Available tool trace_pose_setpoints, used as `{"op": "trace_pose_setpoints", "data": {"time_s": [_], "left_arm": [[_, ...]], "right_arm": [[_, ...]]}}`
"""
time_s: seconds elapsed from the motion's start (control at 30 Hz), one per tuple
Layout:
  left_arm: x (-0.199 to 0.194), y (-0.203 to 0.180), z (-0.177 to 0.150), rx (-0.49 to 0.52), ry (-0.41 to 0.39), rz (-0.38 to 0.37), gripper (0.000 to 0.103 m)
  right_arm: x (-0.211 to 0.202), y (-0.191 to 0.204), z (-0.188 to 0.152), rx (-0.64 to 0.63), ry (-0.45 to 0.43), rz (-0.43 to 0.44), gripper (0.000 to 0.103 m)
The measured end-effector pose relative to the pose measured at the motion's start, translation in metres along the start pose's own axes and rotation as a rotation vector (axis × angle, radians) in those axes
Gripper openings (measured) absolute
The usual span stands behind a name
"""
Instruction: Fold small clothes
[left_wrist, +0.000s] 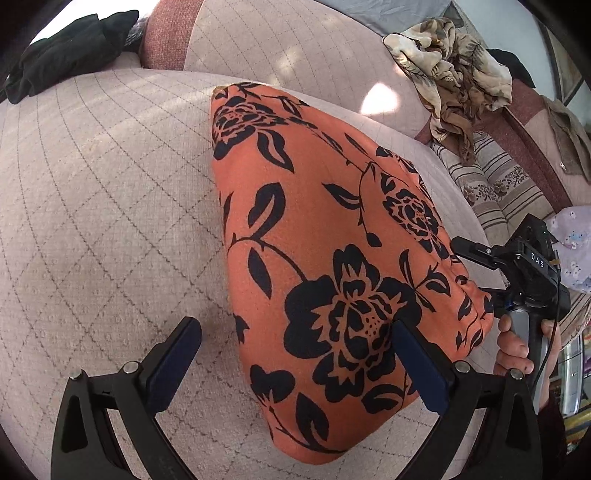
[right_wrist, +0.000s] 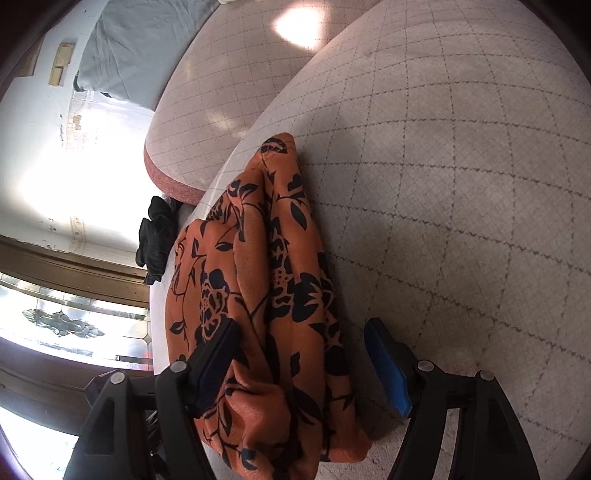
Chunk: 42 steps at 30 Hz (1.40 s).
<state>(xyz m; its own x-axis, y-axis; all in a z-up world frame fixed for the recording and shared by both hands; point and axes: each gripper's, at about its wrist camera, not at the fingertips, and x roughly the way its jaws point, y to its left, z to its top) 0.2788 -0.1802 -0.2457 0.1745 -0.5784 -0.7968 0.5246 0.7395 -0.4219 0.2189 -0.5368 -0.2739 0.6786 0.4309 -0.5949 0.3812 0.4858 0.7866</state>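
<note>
An orange garment with black flowers (left_wrist: 317, 236) lies folded in a long strip on the quilted beige cushion (left_wrist: 110, 192). My left gripper (left_wrist: 295, 354) is open over its near end, one finger on the bare cushion and one finger resting on the cloth. My right gripper (left_wrist: 491, 273) shows at the garment's right edge in the left wrist view. In the right wrist view the garment (right_wrist: 266, 295) lies bunched between the open fingers of my right gripper (right_wrist: 306, 354), which straddle its near end without clamping it.
A black garment (left_wrist: 70, 51) lies at the cushion's far left corner and also shows in the right wrist view (right_wrist: 155, 236). A crumpled beige floral cloth (left_wrist: 454, 74) hangs over the backrest at right. A striped cushion (left_wrist: 506, 192) lies beyond the right edge.
</note>
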Motion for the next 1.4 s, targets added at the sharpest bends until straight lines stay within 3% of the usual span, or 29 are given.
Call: {"op": "trace_pose_setpoints", "data": {"time_s": [0.27,0.37,0.53,0.73,0.8,0.87,1.17,1.4], "left_arm": [[0.013,-0.002,0.020,0.023,0.001,-0.066,0.102],[0.018,-0.007,0.026,0.014,0.010,-0.111,0.102],[0.022,-0.021,0.021,0.069,0.002,-0.029,0.100],[0.010,-0.021,0.019,0.040,-0.037,0.019,0.069],[0.003,-0.019,0.019,0.027,-0.052,0.013,0.054],[-0.004,-0.019,0.018,0.032,-0.062,0.014,0.049],[-0.040,-0.033,0.013,0.112,-0.117,0.103,0.045],[-0.080,-0.032,-0.005,0.123,-0.161,0.165,0.045]], "right_arm": [[0.028,0.018,0.005,-0.093,0.042,0.089,0.082],[0.038,0.031,-0.002,-0.145,0.046,0.076,0.082],[0.045,0.044,-0.010,-0.190,0.039,0.048,0.077],[0.047,0.065,-0.023,-0.275,0.001,-0.029,0.054],[0.044,0.074,-0.026,-0.311,-0.026,-0.051,0.050],[0.042,0.083,-0.030,-0.345,-0.053,-0.074,0.048],[0.031,0.105,-0.048,-0.428,-0.112,-0.087,0.045],[0.017,0.120,-0.074,-0.432,-0.127,-0.029,0.045]]}}
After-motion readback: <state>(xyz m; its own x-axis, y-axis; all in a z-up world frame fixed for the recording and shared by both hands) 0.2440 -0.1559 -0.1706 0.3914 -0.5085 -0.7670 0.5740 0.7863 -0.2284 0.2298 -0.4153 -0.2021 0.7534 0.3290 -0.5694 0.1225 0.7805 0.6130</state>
